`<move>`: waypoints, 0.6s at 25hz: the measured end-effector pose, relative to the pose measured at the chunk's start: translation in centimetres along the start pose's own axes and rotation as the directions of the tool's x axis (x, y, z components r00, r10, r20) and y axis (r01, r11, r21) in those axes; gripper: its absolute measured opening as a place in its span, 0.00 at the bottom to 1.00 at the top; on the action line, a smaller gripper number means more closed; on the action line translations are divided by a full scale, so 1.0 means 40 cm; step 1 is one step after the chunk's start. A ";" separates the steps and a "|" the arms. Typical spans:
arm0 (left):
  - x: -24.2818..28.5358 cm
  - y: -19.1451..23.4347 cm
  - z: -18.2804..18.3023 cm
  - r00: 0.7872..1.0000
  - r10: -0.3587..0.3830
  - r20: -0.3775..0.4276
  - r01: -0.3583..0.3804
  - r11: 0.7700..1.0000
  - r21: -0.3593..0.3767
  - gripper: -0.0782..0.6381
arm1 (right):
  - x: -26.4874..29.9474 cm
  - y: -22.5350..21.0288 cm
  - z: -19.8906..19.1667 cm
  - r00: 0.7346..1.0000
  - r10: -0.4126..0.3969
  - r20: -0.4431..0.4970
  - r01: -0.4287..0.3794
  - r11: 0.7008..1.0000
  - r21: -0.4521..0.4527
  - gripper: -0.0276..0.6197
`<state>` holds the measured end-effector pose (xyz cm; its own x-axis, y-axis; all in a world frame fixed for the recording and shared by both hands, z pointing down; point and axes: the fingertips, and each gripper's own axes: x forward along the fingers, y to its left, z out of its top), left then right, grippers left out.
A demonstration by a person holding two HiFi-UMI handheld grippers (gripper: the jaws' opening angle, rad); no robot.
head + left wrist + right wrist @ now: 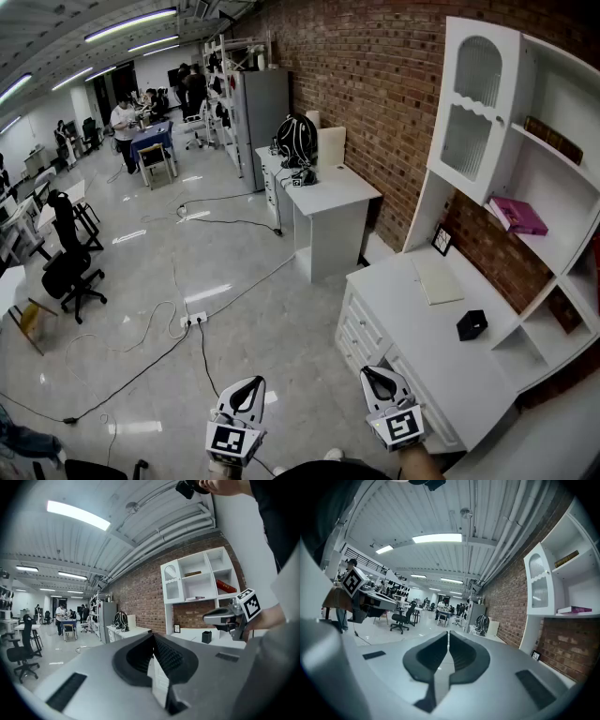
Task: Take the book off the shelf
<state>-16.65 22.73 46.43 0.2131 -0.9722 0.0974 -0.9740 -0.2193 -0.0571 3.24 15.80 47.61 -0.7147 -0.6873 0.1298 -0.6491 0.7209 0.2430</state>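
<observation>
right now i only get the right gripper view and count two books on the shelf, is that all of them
Observer: No, a red book leans in the right-hand column of the shelf, beyond what your view takes in.
Operator: anything on the desk under it
Observer: A small black box sits on the desk, close to the shelf's lower compartments.
Operator: left tongs open or shut
Observer: The left gripper has its tongs shut, with nothing between them.
</observation>
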 end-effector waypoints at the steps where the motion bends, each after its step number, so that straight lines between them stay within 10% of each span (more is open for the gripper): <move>1: 0.014 -0.008 0.000 1.000 0.000 -0.001 0.000 1.000 0.000 0.12 | -0.001 -0.016 -0.002 1.000 -0.005 0.009 0.005 1.000 0.013 0.08; 15: 0.211 -0.146 0.000 0.998 -0.025 -0.062 0.029 0.998 0.062 0.12 | -0.035 -0.214 -0.077 0.998 0.021 0.057 -0.027 0.993 0.119 0.08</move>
<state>-9.15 15.83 47.60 0.2320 -0.9594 0.1604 -0.9608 -0.2518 -0.1160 10.57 10.31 48.30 -0.7417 -0.6659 0.0796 -0.6555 0.7450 0.1237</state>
